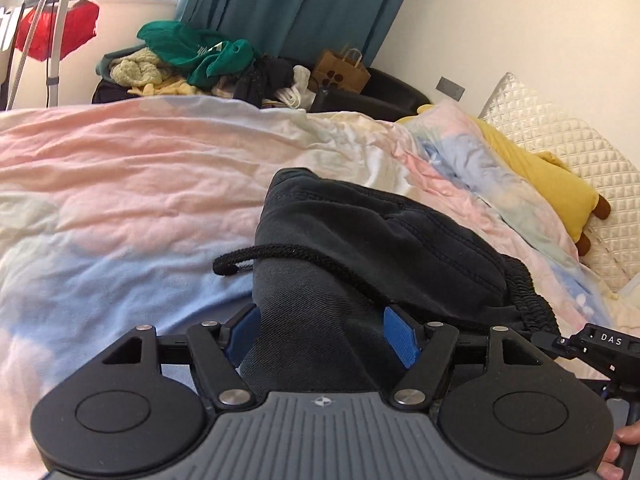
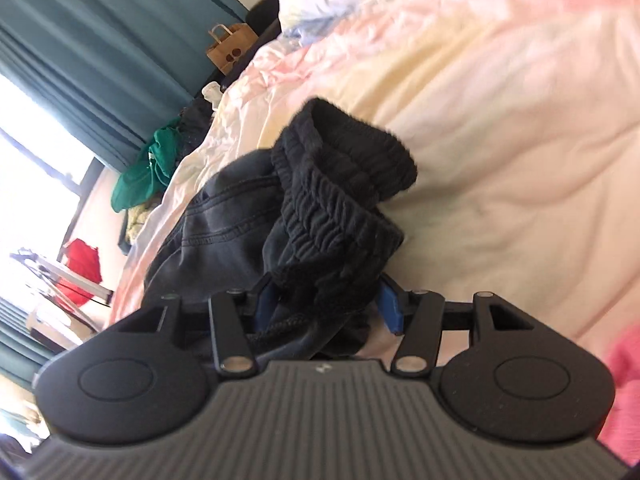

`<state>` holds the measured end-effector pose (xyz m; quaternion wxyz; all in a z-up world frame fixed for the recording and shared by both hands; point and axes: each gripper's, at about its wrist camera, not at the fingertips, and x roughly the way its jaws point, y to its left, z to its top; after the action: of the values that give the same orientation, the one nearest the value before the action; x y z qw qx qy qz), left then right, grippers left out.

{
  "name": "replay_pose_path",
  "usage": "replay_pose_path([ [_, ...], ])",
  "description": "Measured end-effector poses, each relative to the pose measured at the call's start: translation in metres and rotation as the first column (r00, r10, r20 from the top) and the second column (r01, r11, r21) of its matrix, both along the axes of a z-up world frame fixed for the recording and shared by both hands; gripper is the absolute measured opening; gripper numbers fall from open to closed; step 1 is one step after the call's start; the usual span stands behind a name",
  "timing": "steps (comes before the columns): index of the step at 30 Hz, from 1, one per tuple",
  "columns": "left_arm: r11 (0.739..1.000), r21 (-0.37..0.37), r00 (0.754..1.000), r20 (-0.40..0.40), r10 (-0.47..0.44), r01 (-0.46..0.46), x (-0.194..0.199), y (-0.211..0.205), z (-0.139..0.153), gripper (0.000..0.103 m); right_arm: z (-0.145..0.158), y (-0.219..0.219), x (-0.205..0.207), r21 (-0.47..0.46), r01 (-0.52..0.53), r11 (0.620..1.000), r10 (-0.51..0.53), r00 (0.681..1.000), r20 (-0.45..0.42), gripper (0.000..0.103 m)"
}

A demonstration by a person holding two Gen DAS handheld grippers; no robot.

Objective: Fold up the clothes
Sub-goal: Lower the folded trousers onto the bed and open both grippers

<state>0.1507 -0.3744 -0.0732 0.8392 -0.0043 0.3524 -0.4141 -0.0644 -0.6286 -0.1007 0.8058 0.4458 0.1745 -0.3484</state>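
Left gripper (image 1: pixel 322 330): 2 blue pads (image 1: pixel 401 336) sit either side of a fold of dark grey-black fabric, apparently clamped on it; the right-hand pad presses the cloth, the left one is half hidden. Right gripper (image 2: pixel 326 306): likewise closed around the gathered elastic waistband (image 2: pixel 340 208) of the same garment, cloth bunched betw. its blue pads.

Task item: black drawstring shorts or sweatpants (image 1: pixel 372 240) (which, cannot tell), lying on the bed directly ahead of both tools. Its long axis runs away from the left gripper toward the far side; the waistband end lies to the right, next to the right gripper, whose body shows at the right edge of the left wrist view. Both are on the garment, so neither is nearer. Judgement: a fold carrying the near edge to the far edge would need both grips moved fwd together, level, or the cloth will twist.

Materials: matte knit, twill-like weave near the pads, double stitched seams, ribbed shirred waistband, braided drawstring (image 1: pixel 256 260) w/ a knotted end draped left.

Support: duvet (image 1: pixel 120 168), soft, wrinkled, pastel pink-blue-cream. Far right: yellow plush toy (image 1: pixel 548 184), quilted pillow (image 1: pixel 560 136). Far: heap of laundry (image 1: pixel 184 60), brown paper bag (image 1: pixel 340 72), teal curtain (image 1: pixel 300 4).
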Motion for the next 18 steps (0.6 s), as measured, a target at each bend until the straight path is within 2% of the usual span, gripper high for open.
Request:
replay_pose_path([
  [2, 1.0, -0.008, 0.998, 0.058, -0.013, 0.013, -0.02, 0.011, 0.029, 0.083, 0.028, 0.016, -0.011, -0.112, -0.024, 0.993, 0.022, 1.0, -0.018, 0.056],
  [4, 1.0, -0.015, 0.993, 0.116, -0.025, 0.027, -0.039, 0.023, 0.057, 0.084, 0.054, 0.03, -0.023, -0.188, -0.05, 0.981, 0.049, 0.999, -0.009, 0.056],
  [7, 0.998, -0.037, 0.987, 0.156, -0.042, 0.049, -0.068, 0.043, 0.093, 0.085, 0.087, 0.045, -0.038, -0.216, -0.076, 0.973, 0.082, 0.996, 0.019, 0.056],
  [9, 0.997, -0.051, 0.982, 0.184, -0.053, 0.063, -0.087, 0.057, 0.117, 0.09, 0.108, 0.062, -0.046, -0.255, -0.098, 0.962, 0.107, 0.994, 0.02, 0.056],
  [11, 0.996, -0.053, 0.972, 0.228, -0.053, 0.067, -0.109, 0.071, 0.135, 0.095, 0.126, 0.08, -0.053, -0.297, -0.122, 0.947, 0.133, 0.991, 0.018, 0.056],
  [13, 0.996, -0.056, 0.967, 0.251, -0.047, 0.063, -0.126, 0.086, 0.148, 0.095, 0.143, 0.101, -0.059, -0.344, -0.147, 0.928, 0.161, 0.987, 0.014, 0.056],
  [18, 0.995, -0.088, 0.949, 0.314, -0.01, 0.039, -0.169, 0.132, 0.173, 0.102, 0.169, 0.151, -0.072, -0.433, -0.173, 0.884, 0.199, 0.98, 0.014, 0.057],
])
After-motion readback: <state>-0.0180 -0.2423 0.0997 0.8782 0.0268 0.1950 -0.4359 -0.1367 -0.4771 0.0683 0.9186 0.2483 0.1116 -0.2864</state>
